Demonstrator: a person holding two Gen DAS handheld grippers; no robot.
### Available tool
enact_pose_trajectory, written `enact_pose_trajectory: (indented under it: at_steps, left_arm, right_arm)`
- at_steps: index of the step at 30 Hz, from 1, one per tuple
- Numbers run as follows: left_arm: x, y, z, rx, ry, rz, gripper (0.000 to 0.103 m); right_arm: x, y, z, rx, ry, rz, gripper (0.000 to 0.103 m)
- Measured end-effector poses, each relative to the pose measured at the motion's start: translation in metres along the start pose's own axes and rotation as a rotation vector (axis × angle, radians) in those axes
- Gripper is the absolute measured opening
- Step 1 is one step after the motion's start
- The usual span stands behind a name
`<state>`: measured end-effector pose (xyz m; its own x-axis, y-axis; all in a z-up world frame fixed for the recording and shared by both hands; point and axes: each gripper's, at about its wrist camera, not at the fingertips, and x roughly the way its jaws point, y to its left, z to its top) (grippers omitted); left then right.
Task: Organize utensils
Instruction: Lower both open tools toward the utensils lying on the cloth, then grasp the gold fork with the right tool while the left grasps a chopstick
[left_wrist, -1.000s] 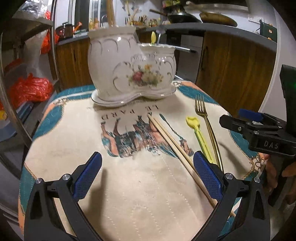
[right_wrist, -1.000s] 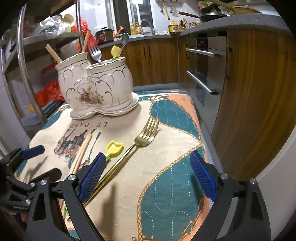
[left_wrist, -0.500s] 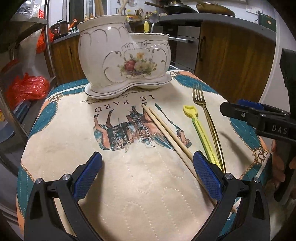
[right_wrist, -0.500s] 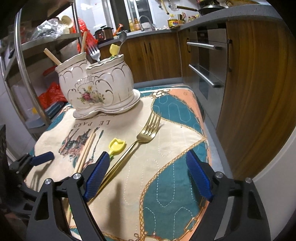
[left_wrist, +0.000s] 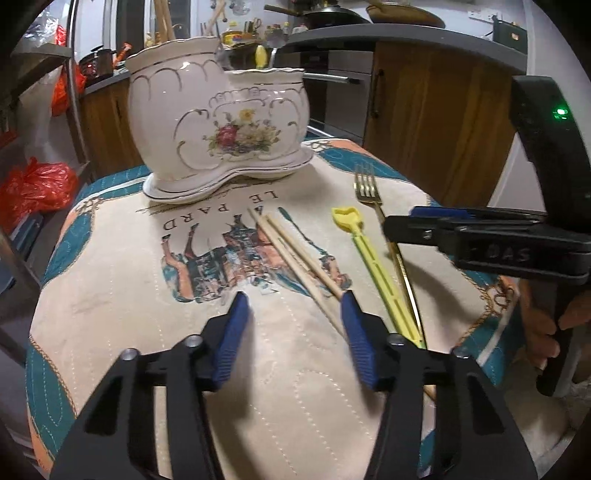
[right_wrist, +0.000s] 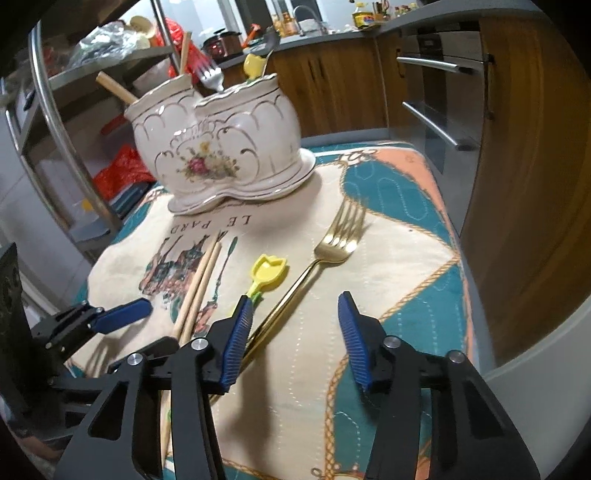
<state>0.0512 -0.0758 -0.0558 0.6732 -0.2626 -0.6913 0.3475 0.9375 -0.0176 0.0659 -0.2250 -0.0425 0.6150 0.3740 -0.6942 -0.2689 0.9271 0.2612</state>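
A white glazed ceramic utensil holder with two lobed compartments, gold trim and a painted flower spray (left_wrist: 221, 122) is seen standing on its matching saucer at the far end of a quilted cloth (left_wrist: 122, 295) printed with horses and bordered in teal and peach. From its compartments a silver fork (right_wrist: 210, 75), wooden sticks and a yellow tulip-shaped piece are seen to rise.

Three kinds of utensil are laid loose on the cloth, near the holder but apart from it: a pair of pale wooden chopsticks (left_wrist: 295, 254), a slim yellow plastic pick with a tulip-shaped head (left_wrist: 373, 262) and a gold metal fork (right_wrist: 332, 243), tines toward the holder.

The left gripper (left_wrist: 293, 317), black with blue ribbed pads, is shown about half open, its jaws having just been closing; only bare cloth lies between them, one pad just beside the chopsticks.

The right gripper (right_wrist: 295, 325) is likewise about half open after closing, nothing gripped, the gold fork's handle passing beside its left pad.
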Motion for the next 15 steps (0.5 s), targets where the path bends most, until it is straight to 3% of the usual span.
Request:
enact_pose_trajectory:
  at_steps: [4,7,15]
  left_arm:
    - [-0.001,-0.002,0.000,0.022,0.007,-0.037,0.025]
    - [-0.002,0.000,0.002,0.012,0.026,-0.076,0.015]
    - [-0.007,0.017,0.006,-0.005,0.080,-0.053,0.012]
  right_arm:
    - [0.008,0.008,0.003,-0.038,0.028,-0.026,0.046]
    - [0.013,0.016,0.005,-0.091,0.046,-0.057,0.029]
    - [0.006,0.006,0.006,-0.132,0.105,-0.080,0.017]
